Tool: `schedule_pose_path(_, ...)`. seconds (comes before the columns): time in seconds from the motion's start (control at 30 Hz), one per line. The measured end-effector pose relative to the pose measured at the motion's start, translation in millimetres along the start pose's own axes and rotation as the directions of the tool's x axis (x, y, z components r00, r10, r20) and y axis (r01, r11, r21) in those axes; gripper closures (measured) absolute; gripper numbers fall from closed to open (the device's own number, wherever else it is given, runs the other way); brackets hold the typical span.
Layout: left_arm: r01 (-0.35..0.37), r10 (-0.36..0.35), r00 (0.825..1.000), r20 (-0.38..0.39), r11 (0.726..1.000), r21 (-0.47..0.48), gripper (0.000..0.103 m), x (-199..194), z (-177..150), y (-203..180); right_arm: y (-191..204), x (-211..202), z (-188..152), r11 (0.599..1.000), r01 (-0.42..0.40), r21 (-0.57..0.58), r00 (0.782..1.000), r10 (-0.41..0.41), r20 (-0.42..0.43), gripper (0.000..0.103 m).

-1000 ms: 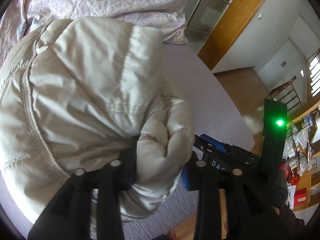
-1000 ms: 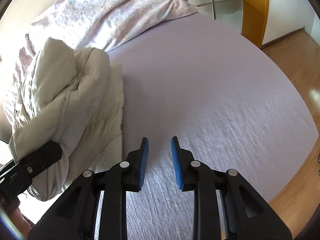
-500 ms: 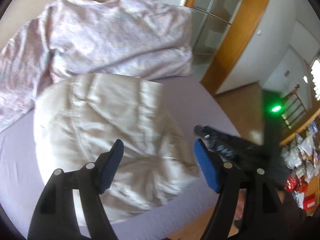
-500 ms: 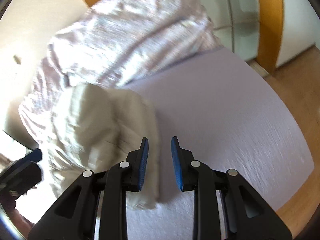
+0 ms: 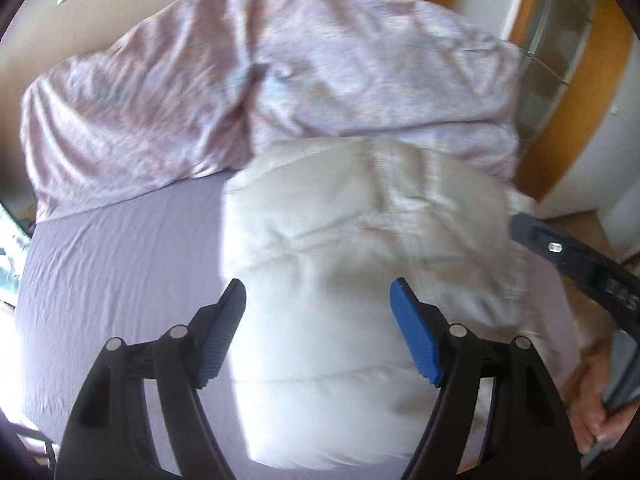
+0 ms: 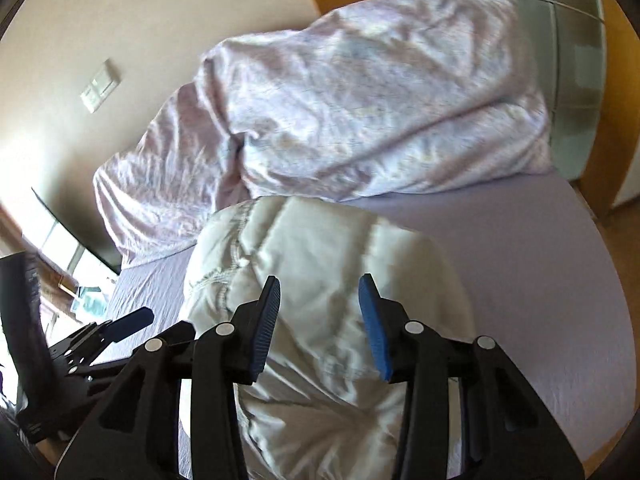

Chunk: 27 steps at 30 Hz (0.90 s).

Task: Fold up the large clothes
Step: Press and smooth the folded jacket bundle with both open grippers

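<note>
Both the left gripper [image 5: 318, 300] and right gripper [image 6: 320, 300] hover wide open and empty above a bundled jacket [image 5: 360, 280] on the bed [image 5: 120, 260], seemingly folded.

A bed with a lilac sheet [image 6: 560, 280] fills the lower frame, and a crumpled floral duvet [image 6: 360, 100] is heaped across it toward 12 o'clock. Behind it stands a beige wall [image 6: 140, 20] with a white switch plate [image 6: 100, 91] at 10 o'clock. Orange wood framing [image 5: 592, 92] and frosted glass panels [image 6: 576, 60] stand at 2 o'clock, with daylight brightening the room.
</note>
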<state>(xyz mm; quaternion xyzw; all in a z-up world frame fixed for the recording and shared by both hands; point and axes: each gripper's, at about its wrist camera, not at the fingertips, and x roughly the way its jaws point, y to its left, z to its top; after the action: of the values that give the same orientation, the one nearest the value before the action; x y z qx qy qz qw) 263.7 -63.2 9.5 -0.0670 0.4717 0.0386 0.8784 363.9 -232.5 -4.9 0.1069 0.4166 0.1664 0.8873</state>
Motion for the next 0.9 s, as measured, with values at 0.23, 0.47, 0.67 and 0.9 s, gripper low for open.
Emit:
schedule_pose_path(0.23, 0.006, -0.007, 1.000, -0.024, 0.999, -0.047, 0.028, 20, 2, 13, -13, 37, -1, 0.998, 0.069, 0.003, 0.995, -0.068, -0.073, 0.062)
schedule_pose_path(0.47, 0.020, -0.020, 1.000, -0.019, 1.000, -0.018, 0.023, 37, 9, 1, -34, 63, -8, 0.990, 0.140, 0.016, 0.982, -0.137, -0.133, 0.063)
schedule_pose_path(0.67, 0.034, -0.034, 0.999, -0.020, 0.999, -0.011, 0.017, 57, 8, -5, -49, 81, -18, 0.986, 0.168, 0.022, 0.974, -0.162, -0.160, 0.063)
schedule_pose_path(0.9, 0.012, -0.012, 1.000, -0.004, 0.999, 0.036, 0.013, 75, 9, -14, -61, 97, -26, 0.985, 0.167, 0.038, 0.971, -0.158, -0.178, 0.063)
